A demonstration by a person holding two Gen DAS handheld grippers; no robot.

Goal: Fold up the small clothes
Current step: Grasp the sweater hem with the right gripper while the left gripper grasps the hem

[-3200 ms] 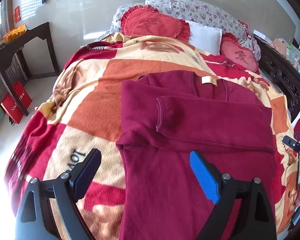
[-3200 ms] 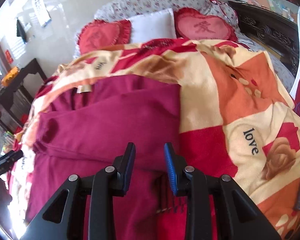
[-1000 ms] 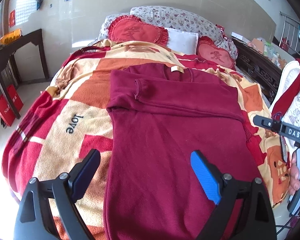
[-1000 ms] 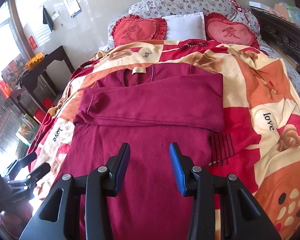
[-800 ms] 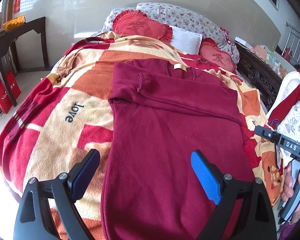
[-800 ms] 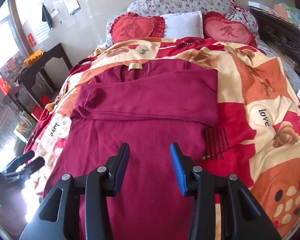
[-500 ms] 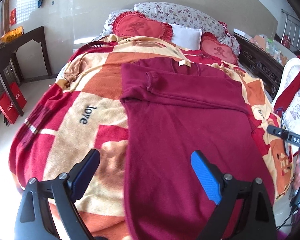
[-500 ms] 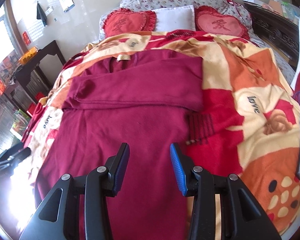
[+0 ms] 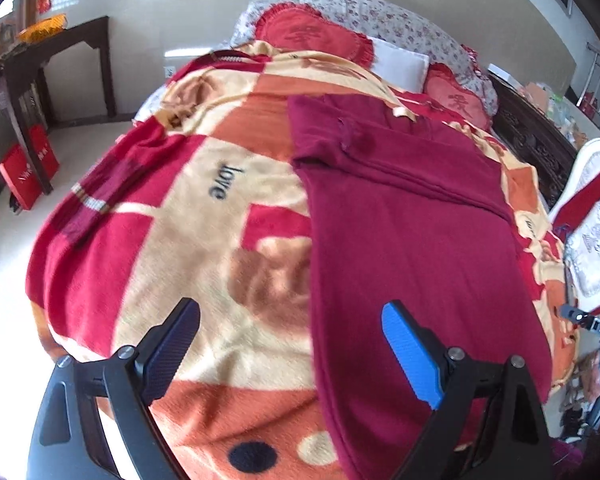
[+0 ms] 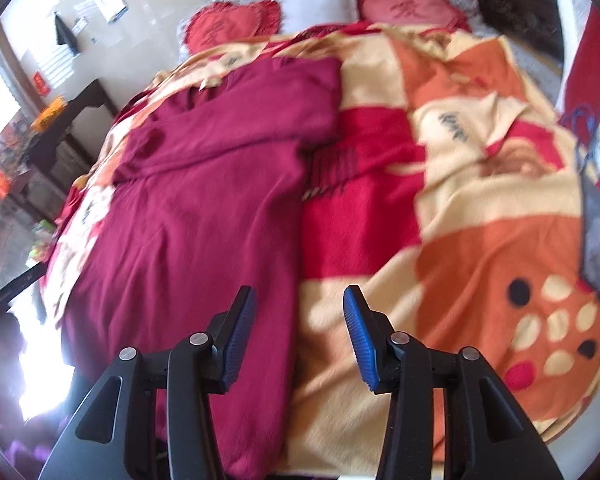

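Note:
A maroon sweater (image 9: 412,232) lies flat on the patterned blanket (image 9: 188,232), collar toward the pillows, both sleeves folded across its chest. It also shows in the right wrist view (image 10: 204,208). My left gripper (image 9: 290,340) is open and empty, above the sweater's lower left edge near the foot of the bed. My right gripper (image 10: 298,328) is open and empty, above the sweater's lower right edge, straddling the line between sweater and blanket (image 10: 460,208). The sweater's hem hangs over the bed's end.
Heart-shaped red cushions (image 9: 312,38) and a white pillow (image 9: 398,66) lie at the head of the bed. A dark wooden side table (image 9: 60,52) stands at the left. A carved wooden bed frame (image 9: 536,132) runs along the right. A dark flat strap (image 10: 596,216) lies on the blanket's right.
Both grippers have pulled back toward the foot of the bed and spread apart, the left shifting left, the right shifting right. The right jaws have opened wider. The sweater has not moved.

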